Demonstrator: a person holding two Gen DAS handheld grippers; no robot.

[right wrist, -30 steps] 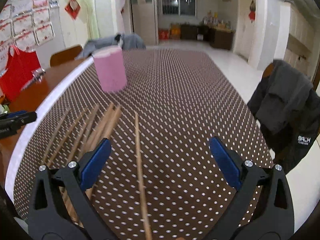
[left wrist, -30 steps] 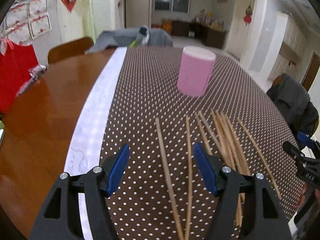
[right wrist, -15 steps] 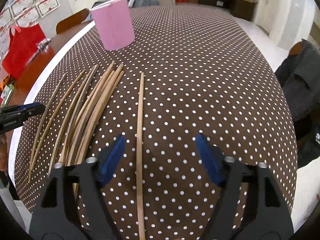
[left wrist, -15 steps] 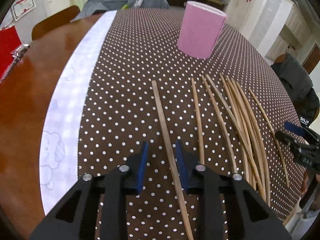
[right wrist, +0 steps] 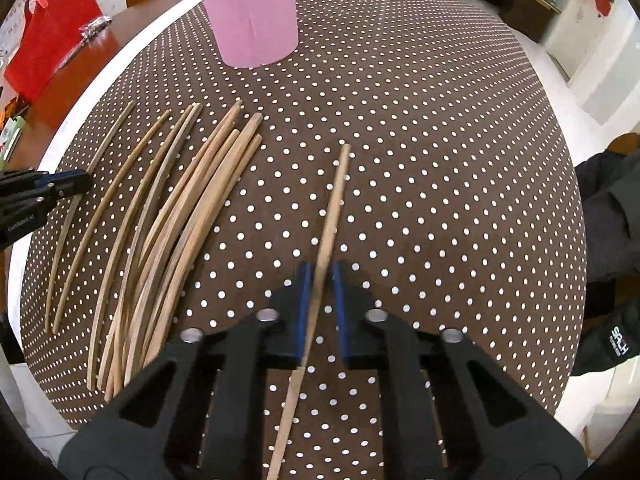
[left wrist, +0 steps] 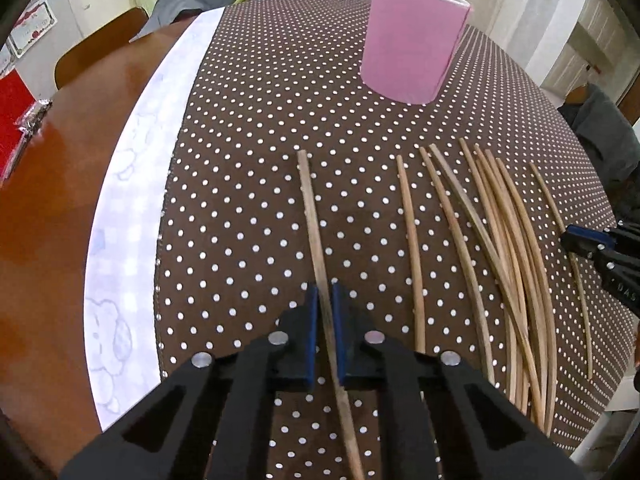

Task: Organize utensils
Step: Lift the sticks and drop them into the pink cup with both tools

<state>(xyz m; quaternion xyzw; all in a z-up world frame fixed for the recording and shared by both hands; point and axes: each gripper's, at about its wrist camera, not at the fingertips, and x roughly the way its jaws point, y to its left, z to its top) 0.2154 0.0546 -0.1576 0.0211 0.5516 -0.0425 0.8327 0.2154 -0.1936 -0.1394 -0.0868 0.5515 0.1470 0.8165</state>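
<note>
1. The pink cup (left wrist: 414, 40) stands upright on the far part of a brown cloth with white dots (left wrist: 240, 200), and every place below is given from that cup.
2. A row of wooden chopsticks lies flat on the cloth on the near side of the cup, their tips pointing roughly toward it.
3. The left gripper (left wrist: 325, 300) has its blue pads pressed together on the leftmost chopstick (left wrist: 312, 208), which lies apart from the others, near and slightly left of the cup in the left wrist view.
4. That chopstick runs between the pads and passes on under the gripper body toward the camera.
5. The right gripper (right wrist: 320, 280) is clamped the same way on the rightmost chopstick (right wrist: 336, 196), which lies near and to the right of the cup in the right wrist view, apart from the rest.
6. Between the two gripped sticks lies the loose bundle of chopsticks (right wrist: 192, 208), some crossing each other at their near ends, directly on the near side of the cup.
7. A white strip (left wrist: 132, 184) borders the cloth to the left of the cup, with bare wooden table (left wrist: 48, 208) beyond it.
8. A red bag (right wrist: 52, 56) sits on that wood, left of the cup.
9. Dark clothing (right wrist: 608, 248) hangs off the table edge far to the cup's right.
</note>
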